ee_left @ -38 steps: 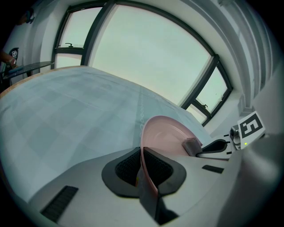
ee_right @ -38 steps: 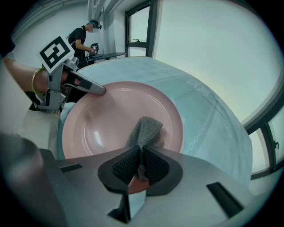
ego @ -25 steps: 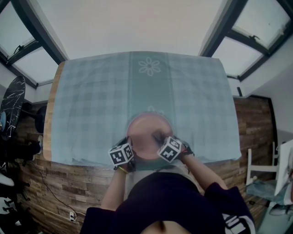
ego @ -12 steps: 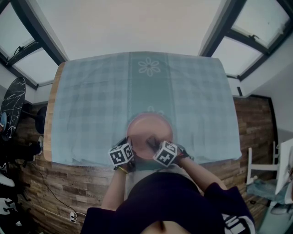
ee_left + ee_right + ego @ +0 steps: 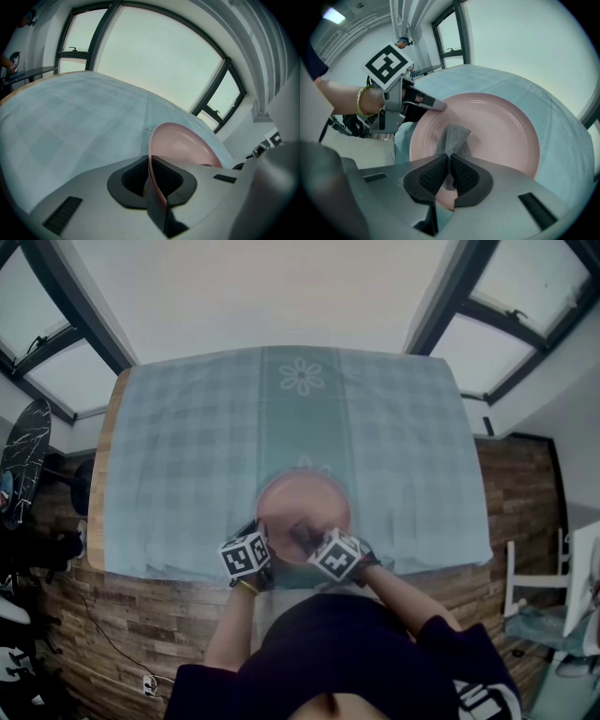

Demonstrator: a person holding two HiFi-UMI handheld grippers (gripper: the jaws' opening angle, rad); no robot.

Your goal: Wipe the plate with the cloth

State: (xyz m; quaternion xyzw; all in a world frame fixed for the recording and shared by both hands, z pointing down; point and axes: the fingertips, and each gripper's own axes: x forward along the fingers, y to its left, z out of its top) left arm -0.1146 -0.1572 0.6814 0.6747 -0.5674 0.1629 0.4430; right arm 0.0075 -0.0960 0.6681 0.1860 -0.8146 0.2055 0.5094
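A round, pale pink plate [image 5: 303,507] with a raised rim sits at the near edge of the worktop [image 5: 101,474], on a blue-green checked tablecloth [image 5: 187,456] with a white flower motif. The left claw [image 5: 149,164] is clamped on the plate's rim. The right claw [image 5: 450,161] pinches a grey mesh cloth [image 5: 453,135], which rests on the plate's inner surface. The left claw's cube [image 5: 388,64] bears a black-and-white square marker.

My right hand-held gripper [image 5: 450,164] pinches the grey mesh cloth [image 5: 453,136], which rests on the pink plate [image 5: 501,126]; the left hand-held gripper [image 5: 433,104] clamps its upper-left rim over the teal-covered surface [image 5: 567,140]
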